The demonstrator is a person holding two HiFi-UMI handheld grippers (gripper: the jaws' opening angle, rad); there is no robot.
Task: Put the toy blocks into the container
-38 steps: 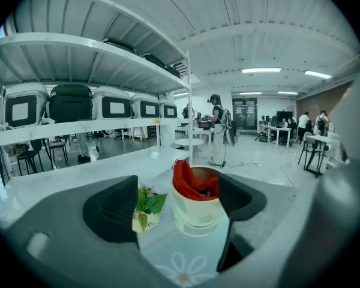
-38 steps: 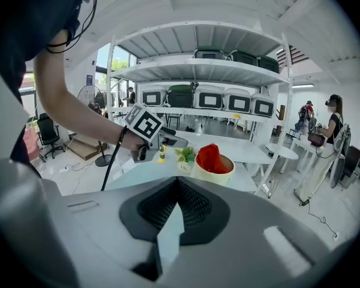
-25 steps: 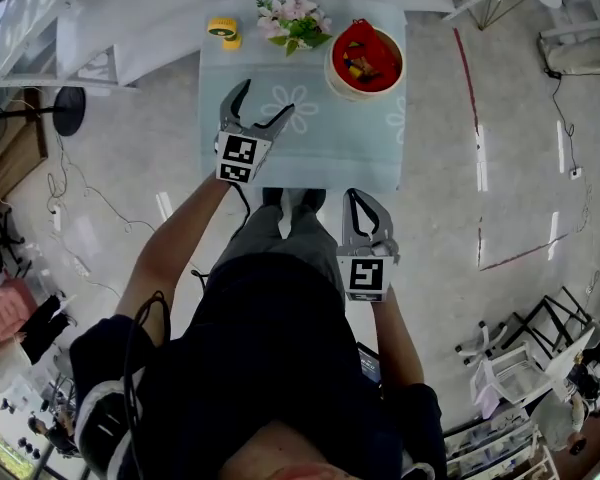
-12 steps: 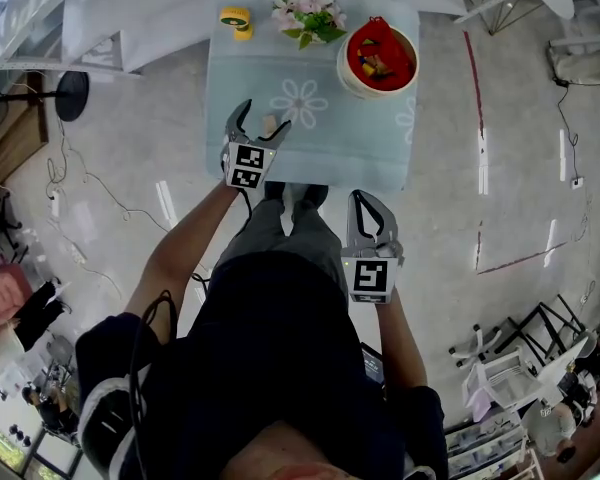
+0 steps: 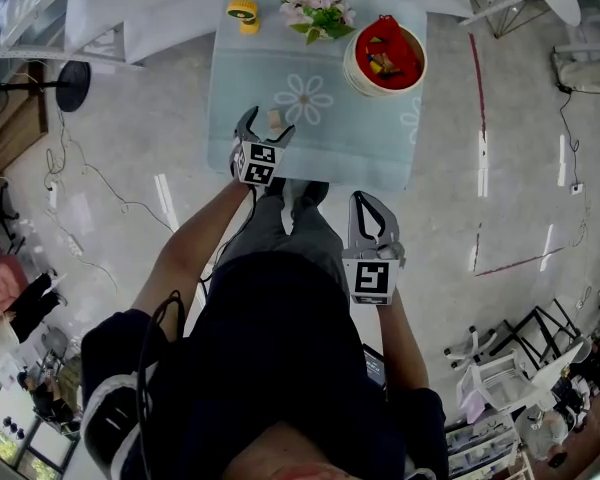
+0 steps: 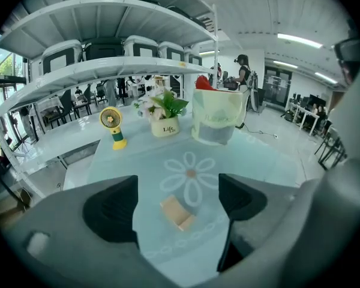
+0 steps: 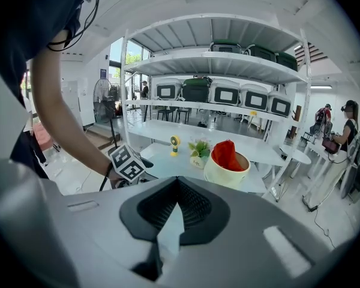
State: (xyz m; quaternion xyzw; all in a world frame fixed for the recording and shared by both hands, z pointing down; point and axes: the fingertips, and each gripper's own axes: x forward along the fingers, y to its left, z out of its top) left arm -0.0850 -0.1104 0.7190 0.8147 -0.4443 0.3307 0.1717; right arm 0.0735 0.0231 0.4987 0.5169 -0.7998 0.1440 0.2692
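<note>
1. A small tan wooden block (image 6: 177, 213) lies flat on the pale green flower-printed desk (image 5: 360, 138), at 8 o'clock from centre. The cream round container with red lining (image 5: 385, 60) is at 2 o'clock.
2. The left gripper (image 5: 266, 126) has its fingers spread wide, straddling the block without touching it.
3. The right gripper (image 5: 368, 208) has its fingers closed and empty.
4. The block looks light, rigid and smooth; pinch its long sides at mid-length.
</note>
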